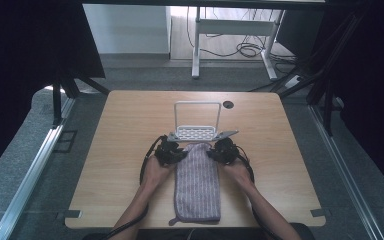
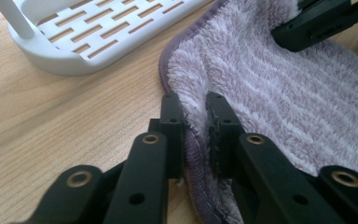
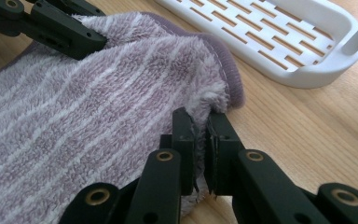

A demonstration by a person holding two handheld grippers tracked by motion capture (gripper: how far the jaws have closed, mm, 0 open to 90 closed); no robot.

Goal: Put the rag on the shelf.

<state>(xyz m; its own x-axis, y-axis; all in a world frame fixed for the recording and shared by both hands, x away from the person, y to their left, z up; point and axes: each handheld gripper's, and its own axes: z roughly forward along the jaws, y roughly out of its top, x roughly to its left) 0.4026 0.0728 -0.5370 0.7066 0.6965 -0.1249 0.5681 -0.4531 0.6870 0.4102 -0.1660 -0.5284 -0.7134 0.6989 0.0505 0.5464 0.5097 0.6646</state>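
Observation:
A fluffy purple towel [image 1: 197, 182] with pale stripes lies lengthwise on the wooden table, its far end near a white slotted rack [image 1: 196, 131]. My left gripper [image 1: 169, 151] is shut on the towel's far left corner [image 2: 196, 116]. My right gripper [image 1: 224, 150] is shut on the far right corner [image 3: 205, 105]. In each gripper view the other gripper's black jaws pinch the opposite corner: the right gripper [image 2: 317, 23] in the left gripper view, the left gripper [image 3: 51, 25] in the right gripper view. The towel's far edge is slightly lifted and bunched.
The white rack [image 2: 74, 32] with an upright frame stands just beyond the towel. A round cable hole [image 1: 228, 104] sits in the table's far part. Bare wood [image 1: 120, 165] lies on both sides of the towel. A white desk frame and cables are on the floor behind.

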